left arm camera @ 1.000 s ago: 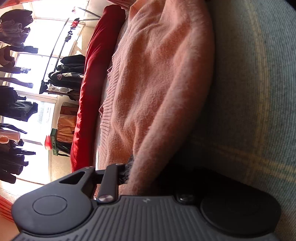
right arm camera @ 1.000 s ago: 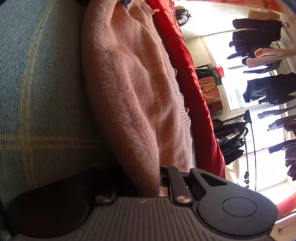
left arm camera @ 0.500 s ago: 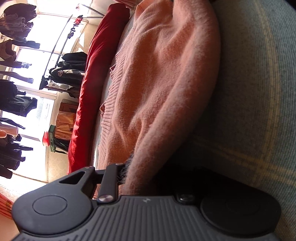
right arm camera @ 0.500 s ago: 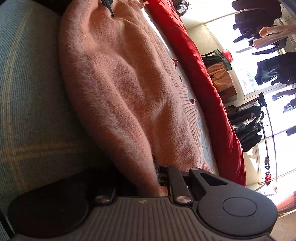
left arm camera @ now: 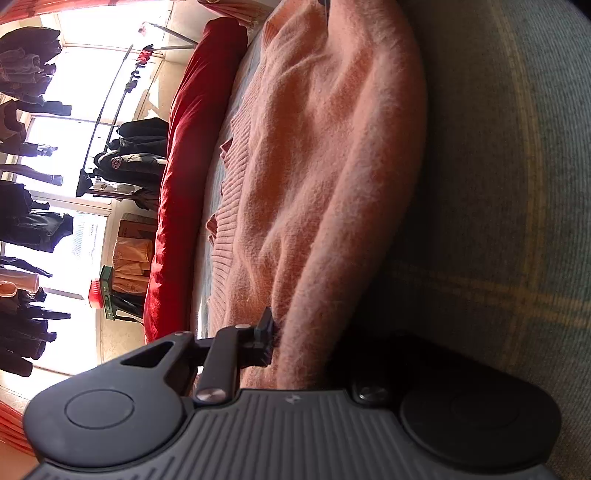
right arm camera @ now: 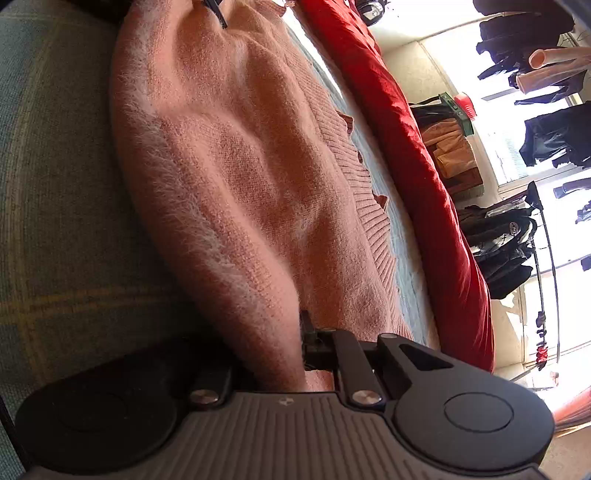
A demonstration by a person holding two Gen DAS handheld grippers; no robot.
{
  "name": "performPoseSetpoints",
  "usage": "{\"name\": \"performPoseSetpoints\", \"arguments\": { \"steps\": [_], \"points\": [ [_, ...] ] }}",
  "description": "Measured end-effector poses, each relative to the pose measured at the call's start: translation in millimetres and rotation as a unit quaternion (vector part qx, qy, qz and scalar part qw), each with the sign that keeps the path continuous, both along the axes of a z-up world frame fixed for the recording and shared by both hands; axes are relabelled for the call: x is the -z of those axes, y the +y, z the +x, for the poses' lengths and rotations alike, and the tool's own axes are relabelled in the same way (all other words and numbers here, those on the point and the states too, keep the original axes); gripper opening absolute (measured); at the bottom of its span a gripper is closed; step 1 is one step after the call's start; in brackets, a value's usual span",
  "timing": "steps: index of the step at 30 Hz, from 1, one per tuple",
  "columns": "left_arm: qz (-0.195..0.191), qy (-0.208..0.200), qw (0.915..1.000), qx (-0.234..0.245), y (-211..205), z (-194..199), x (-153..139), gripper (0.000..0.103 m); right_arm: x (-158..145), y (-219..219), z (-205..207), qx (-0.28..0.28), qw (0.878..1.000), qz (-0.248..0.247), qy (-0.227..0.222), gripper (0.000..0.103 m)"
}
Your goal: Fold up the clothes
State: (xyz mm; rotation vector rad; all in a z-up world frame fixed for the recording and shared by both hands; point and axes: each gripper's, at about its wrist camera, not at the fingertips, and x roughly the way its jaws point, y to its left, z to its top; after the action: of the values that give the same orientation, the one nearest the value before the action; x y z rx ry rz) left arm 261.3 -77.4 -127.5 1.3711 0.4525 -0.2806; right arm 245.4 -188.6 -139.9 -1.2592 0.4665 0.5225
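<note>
Left gripper (left arm camera: 291, 343): jaws opening, folded edge of the pink sweater (left arm camera: 325, 177) between them. Only one finger pad (left arm camera: 266, 334) is visible, pressed against the fuzzy knit; the other finger is hidden under the fabric, so the sweater counts as gripped.

Right gripper (right arm camera: 280, 350): jaws clamped tight on the sweater's (right arm camera: 236, 177) fold at the opposite end. One pad (right arm camera: 307, 334) shows against the knit, the other is buried in cloth.

Sweater lies stretched between both grippers on a grey-green plaid bed cover (left arm camera: 509, 221), folded edge lifted into a ridge, ribbed hem (left arm camera: 225, 229) on the far side resting on the cover. In the right view the tip of the other gripper pokes into the sweater at top (right arm camera: 216, 13).

Beyond the hem: a red quilt (left arm camera: 184, 177) along the bed's edge, visible in the right view too (right arm camera: 424, 166). Further out: dark clothes on a rack (left arm camera: 133, 155) against bright windows, cardboard boxes (left arm camera: 131, 254) on the floor.
</note>
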Motion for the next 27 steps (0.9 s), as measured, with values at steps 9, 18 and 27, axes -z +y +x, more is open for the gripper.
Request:
{"name": "performPoseSetpoints", "arguments": {
  "steps": [9, 18, 27],
  "points": [
    [0.012, -0.005, 0.9999, 0.009, -1, -3, 7, 0.015, 15, -3, -2, -0.012, 1.0, -0.002, -0.026, 0.016],
    [0.002, 0.008, 0.9996, 0.028, 5, -4, 6, 0.015, 16, 0, 4, -0.004, 1.0, -0.003, -0.014, 0.016],
    [-0.004, 0.008, 0.9996, 0.028, 4, -5, 7, 0.015, 12, -4, 9, 0.0, 1.0, 0.016, -0.006, 0.016]
  ]
}}
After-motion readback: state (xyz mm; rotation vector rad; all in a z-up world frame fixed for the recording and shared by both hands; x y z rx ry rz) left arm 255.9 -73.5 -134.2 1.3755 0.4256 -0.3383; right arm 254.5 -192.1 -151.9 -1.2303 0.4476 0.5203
